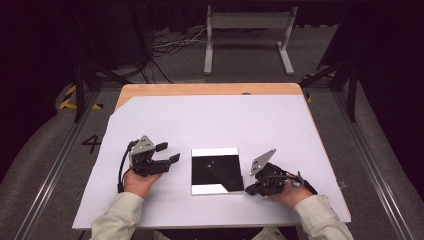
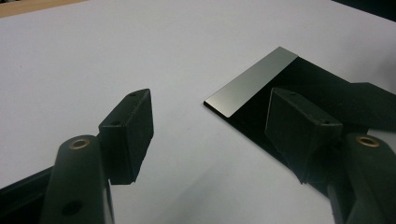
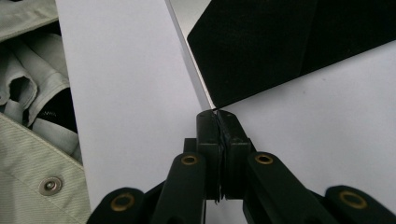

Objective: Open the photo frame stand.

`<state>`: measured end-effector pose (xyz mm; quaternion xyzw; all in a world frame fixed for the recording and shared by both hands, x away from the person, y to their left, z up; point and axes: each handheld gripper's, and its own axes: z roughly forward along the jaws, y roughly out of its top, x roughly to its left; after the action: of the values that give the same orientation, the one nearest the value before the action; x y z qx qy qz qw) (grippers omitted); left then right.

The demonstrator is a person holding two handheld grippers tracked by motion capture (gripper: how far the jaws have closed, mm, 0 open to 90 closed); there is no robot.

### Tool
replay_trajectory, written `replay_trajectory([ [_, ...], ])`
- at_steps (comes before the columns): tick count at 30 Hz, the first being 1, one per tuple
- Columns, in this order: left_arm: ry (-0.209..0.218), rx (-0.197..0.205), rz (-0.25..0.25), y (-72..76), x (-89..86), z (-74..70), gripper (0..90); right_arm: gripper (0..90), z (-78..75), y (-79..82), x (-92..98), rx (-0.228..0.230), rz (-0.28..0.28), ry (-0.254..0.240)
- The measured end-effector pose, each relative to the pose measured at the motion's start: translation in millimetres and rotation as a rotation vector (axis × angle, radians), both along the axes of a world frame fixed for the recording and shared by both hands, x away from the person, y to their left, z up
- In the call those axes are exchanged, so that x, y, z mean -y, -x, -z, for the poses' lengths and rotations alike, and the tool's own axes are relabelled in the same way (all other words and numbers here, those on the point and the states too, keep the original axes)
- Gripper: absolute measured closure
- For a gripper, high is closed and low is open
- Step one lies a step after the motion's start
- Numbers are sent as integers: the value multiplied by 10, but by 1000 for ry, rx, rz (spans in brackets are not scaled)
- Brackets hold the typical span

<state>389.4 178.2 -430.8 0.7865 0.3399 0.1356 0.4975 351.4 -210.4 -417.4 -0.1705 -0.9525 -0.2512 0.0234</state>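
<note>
A flat, nearly square black sheet with pale reflective bands along two opposite edges lies on the white paper-covered worktop, near its front edge and between the person's two hands; in the high view its sides run roughly parallel to the worktop's edges, the pale bands lying along its far and near edges, and it is so close to square that no long axis can be made out; a diagonal line crosses its dark face, though whether that is a fold, a second layer or a reflection is hard to tell. The right gripper sits at the sheet's near right corner with its jaws pressed together; in the right gripper view the closed tips meet exactly at the corner of the sheet, and whether they pinch the edge or merely touch it cannot be told, since the tips cover the corner itself. The left gripper rests just beside the sheet's left edge, its jaws spread wide with nothing between them; in the left gripper view the right jaw stands in front of part of the sheet, whose far side is cut off by the frame. Pale green sleeves enter from below; beyond the worktop the floor is dark and indistinct.
</note>
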Motion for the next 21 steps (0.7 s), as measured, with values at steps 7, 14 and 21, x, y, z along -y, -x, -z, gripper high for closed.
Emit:
replay_trajectory([
  [7, -5, 0, -1, -6, 2, 5, 324, 881, 41, 4, -51, -6, -5, 15],
  [14, -4, -9, 0, -14, 7, 15, 322, 893, 45, 2, -66, 2, 2, 11],
  [21, -4, -8, 4, -20, 7, 21, 320, 894, -32, 0, -25, 17, 13, -44],
])
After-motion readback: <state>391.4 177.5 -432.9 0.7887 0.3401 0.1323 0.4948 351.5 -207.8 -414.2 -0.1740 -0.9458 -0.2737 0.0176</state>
